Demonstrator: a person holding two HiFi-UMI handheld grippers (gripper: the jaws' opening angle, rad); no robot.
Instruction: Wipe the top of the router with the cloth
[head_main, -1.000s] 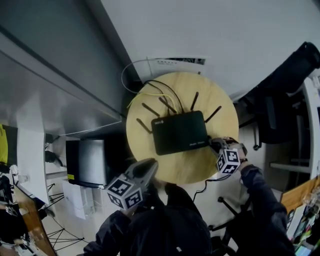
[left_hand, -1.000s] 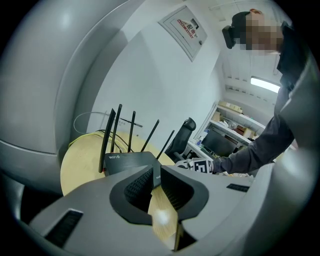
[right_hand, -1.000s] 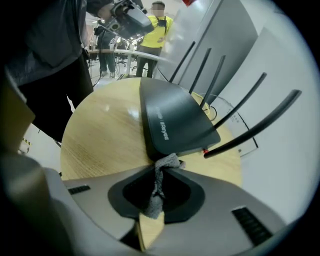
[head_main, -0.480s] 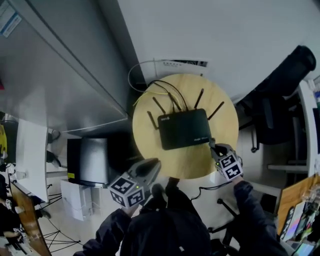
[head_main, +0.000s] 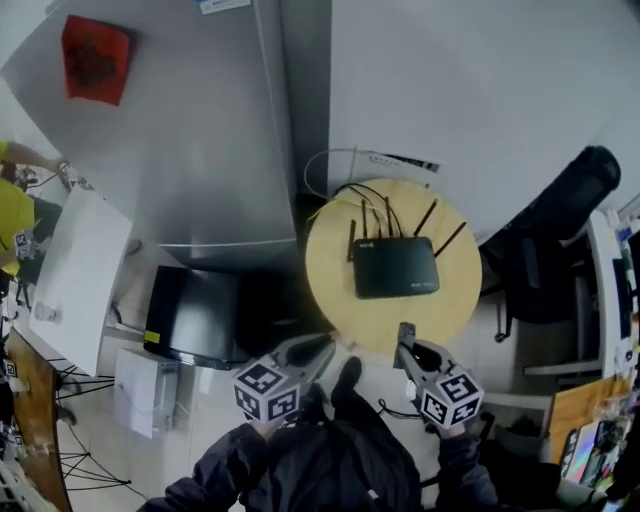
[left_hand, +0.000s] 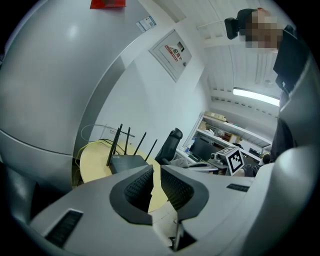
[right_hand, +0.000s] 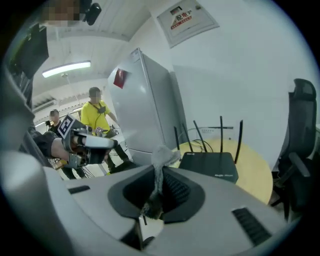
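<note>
Right gripper jaws clamped on cloth; grey tuft stood above them at frame centre. Black router lay right of centre on round table, antennas upright.

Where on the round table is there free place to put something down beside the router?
The round table is bare in a broad strip between the router and its near edge, and in narrower strips at both sides of the router. Behind it, the antennas and cables crowd the top.
</note>
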